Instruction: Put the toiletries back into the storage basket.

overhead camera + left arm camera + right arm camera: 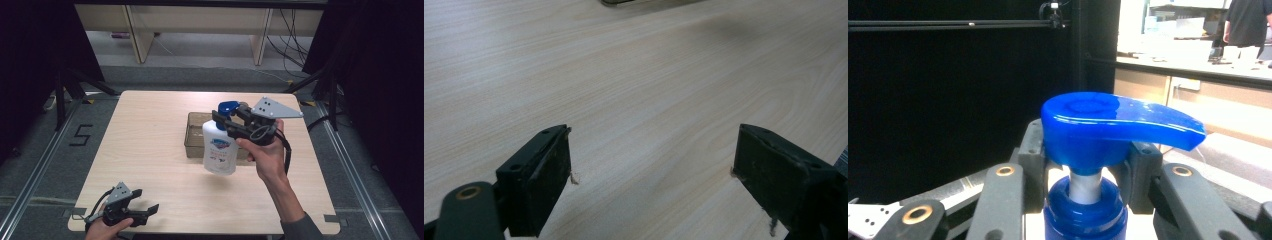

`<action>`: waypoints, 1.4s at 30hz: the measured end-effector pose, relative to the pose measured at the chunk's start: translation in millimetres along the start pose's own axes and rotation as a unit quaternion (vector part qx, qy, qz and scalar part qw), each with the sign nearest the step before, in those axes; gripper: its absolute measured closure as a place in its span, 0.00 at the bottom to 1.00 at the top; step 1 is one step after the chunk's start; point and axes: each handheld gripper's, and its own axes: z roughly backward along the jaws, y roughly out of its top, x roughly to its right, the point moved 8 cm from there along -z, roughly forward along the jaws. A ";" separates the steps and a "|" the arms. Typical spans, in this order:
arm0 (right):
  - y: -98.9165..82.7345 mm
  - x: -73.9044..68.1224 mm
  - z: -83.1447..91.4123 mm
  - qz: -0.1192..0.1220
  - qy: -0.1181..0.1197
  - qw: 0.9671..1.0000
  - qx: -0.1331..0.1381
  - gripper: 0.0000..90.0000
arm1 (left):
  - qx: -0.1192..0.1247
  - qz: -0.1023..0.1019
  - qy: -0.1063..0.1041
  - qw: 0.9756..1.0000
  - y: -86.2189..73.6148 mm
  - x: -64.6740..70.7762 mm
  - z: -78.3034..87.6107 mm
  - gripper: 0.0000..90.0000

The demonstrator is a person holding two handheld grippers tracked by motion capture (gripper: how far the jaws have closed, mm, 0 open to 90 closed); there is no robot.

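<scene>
High view: left gripper (142, 206) at near-left corner of pale wooden worktop (150, 140), jaws apart, holding nothing. Right gripper (223, 119) clamps the neck of a white pump bottle with blue dispenser head (220, 147), lifted over the clear brown rectangular tray (192, 135) at mid-worktop.
Left gripper view: jaws spread above bare wood.
Right gripper view: jaws closed under the blue pump.

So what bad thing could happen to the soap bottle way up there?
The right gripper pinches only the thin neck under the blue pump, so the heavy soap bottle might swing or slip out and fall on the table. It hangs just in front of the brown tray, so it could bump the rim. If the pump gets pressed, soap may squirt.
</scene>
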 end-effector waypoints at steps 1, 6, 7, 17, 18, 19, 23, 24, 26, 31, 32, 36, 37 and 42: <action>1.9 1.5 0.7 0.000 -0.004 1.000 -0.004 0.68 | 0.000 0.001 -0.001 1.000 0.1 0.4 -0.2 0.16; 15.4 15.4 3.4 0.003 -0.020 1.000 -0.006 0.68 | 0.000 -0.001 -0.001 1.000 0.3 -0.2 -0.1 0.16; 15.4 15.4 3.4 0.003 -0.020 1.000 -0.006 0.68 | 0.000 -0.001 -0.001 1.000 0.3 -0.2 -0.1 0.16; 31.2 36.3 6.5 0.001 -0.044 0.999 0.004 0.68 | -0.006 -0.002 0.006 1.000 -0.2 -0.5 0.4 0.16; 32.4 37.5 7.0 -0.005 -0.047 0.999 0.000 0.68 | -0.005 -0.002 0.007 1.000 0.1 -0.6 0.2 0.16; 33.9 39.0 7.0 -0.009 -0.048 0.999 0.000 0.68 | -0.004 -0.002 0.008 1.000 0.3 -0.7 -0.2 0.16; 40.5 48.9 8.6 -0.012 -0.060 0.998 0.005 0.68 | -0.001 0.003 0.001 1.000 0.4 0.5 -0.9 0.16; 42.4 53.2 9.0 -0.004 -0.067 0.998 0.008 0.68 | 0.003 0.004 0.003 1.000 1.0 0.3 -1.4 0.16; 43.8 58.0 9.4 -0.005 -0.073 0.997 0.003 0.68 | -0.002 0.001 0.004 1.000 0.1 -0.1 -0.9 0.16; 44.4 72.9 10.6 -0.007 -0.094 0.996 -0.001 0.68 | -0.001 0.001 0.003 1.000 0.3 -0.6 -1.2 0.16; 43.6 74.0 10.1 -0.013 -0.093 0.996 -0.001 0.68 | 0.000 0.002 0.003 1.000 0.2 -0.4 -1.3 0.16; 40.1 84.6 9.5 -0.012 -0.108 0.994 -0.006 0.68 | -0.005 0.003 0.001 1.000 -0.1 -0.7 -1.6 0.16; 38.8 86.7 9.4 -0.019 -0.108 0.994 -0.006 0.68 | 0.001 0.004 0.001 1.000 0.6 -0.1 -1.9 0.16; 33.6 97.6 8.1 -0.023 -0.118 0.993 -0.007 0.68 | 0.000 -0.001 0.000 1.000 0.7 -1.0 -1.2 0.16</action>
